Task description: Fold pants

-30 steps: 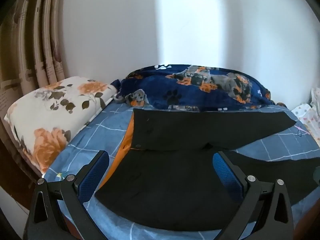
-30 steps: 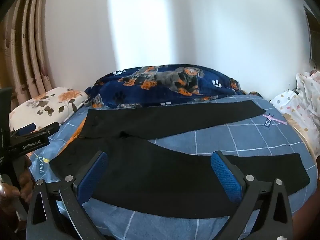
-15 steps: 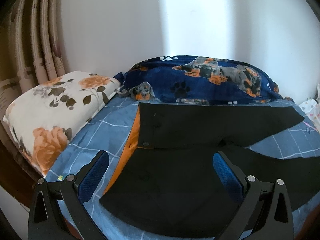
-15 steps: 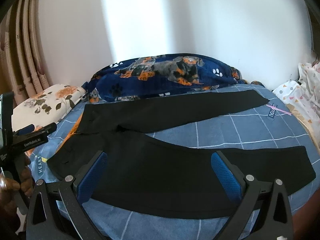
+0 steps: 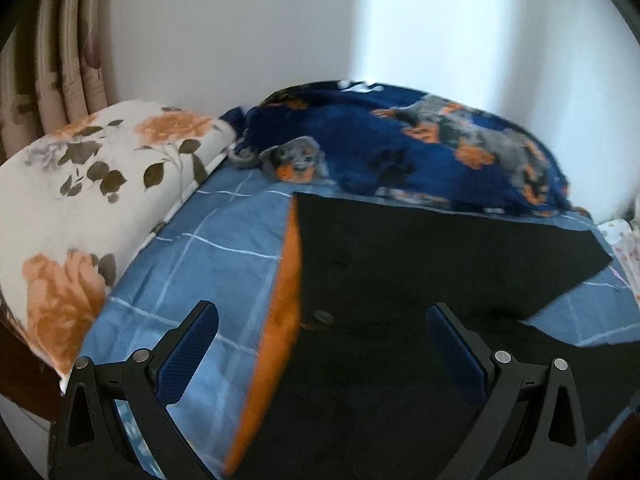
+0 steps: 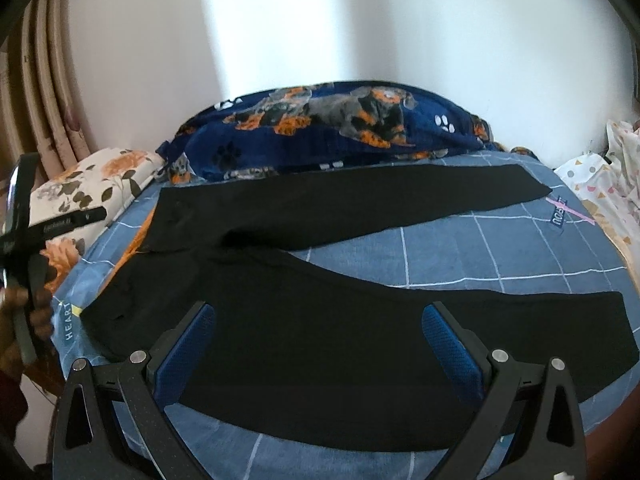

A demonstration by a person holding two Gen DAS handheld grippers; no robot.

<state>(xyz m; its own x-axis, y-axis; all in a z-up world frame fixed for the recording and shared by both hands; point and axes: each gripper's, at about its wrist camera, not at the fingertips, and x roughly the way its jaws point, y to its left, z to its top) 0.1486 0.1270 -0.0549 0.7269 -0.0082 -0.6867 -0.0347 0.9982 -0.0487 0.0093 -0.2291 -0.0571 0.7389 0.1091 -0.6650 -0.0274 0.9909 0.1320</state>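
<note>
Black pants lie flat on the blue checked bed sheet, legs spread apart to the right, waist at the left. An orange lining shows along the waist edge. The pants also fill the left wrist view. My left gripper is open and empty, hovering over the waistband near a button. My right gripper is open and empty above the near leg. The left gripper also shows at the left edge of the right wrist view, in a hand.
A floral pillow lies at the left. A navy dog-print blanket is bunched along the white wall. A white patterned cloth sits at the right edge. Curtains hang at the far left.
My left gripper has moved forward and closer to the waistband, which now looms larger. My right gripper has edged slightly closer over the near leg. The pants have not moved.
</note>
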